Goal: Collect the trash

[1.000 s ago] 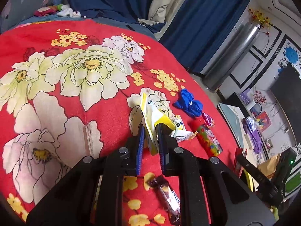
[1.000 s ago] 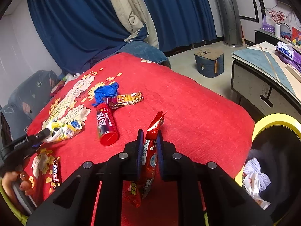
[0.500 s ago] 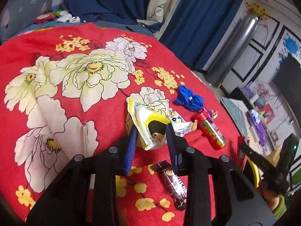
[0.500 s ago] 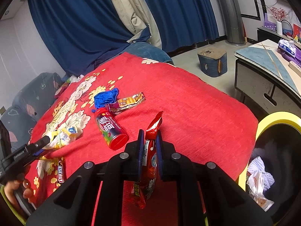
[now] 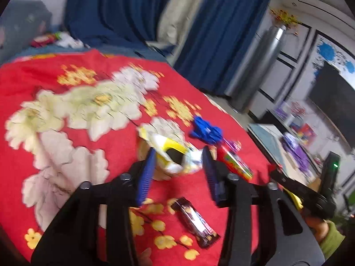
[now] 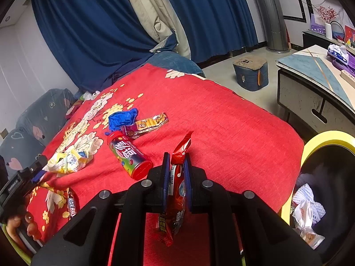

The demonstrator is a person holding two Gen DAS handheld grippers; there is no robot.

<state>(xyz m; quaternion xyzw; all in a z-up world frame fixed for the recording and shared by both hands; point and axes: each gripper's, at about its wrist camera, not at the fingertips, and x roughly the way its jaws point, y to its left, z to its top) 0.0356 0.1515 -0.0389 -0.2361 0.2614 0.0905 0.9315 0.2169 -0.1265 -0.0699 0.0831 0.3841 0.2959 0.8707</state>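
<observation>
The yellow-rimmed bin [image 6: 321,139] beside the bed holds white wrappers [image 6: 307,208]. The right gripper [image 6: 175,170] pinches a red packet [image 6: 176,190]. The left gripper [image 5: 177,168] is opening around a yellow-white wrapper [image 5: 175,155] lying on the red bedspread [image 5: 77,133], seemingly released, though blurred.

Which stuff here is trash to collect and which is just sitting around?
Trash job: red wrapper in right gripper; yellow-white wrapper between opening left gripper; candy tube; dark bar wrapper; orange snack packet; blue crumple; yellow bin.

Just around: curtains; side table; floor stool.
</observation>
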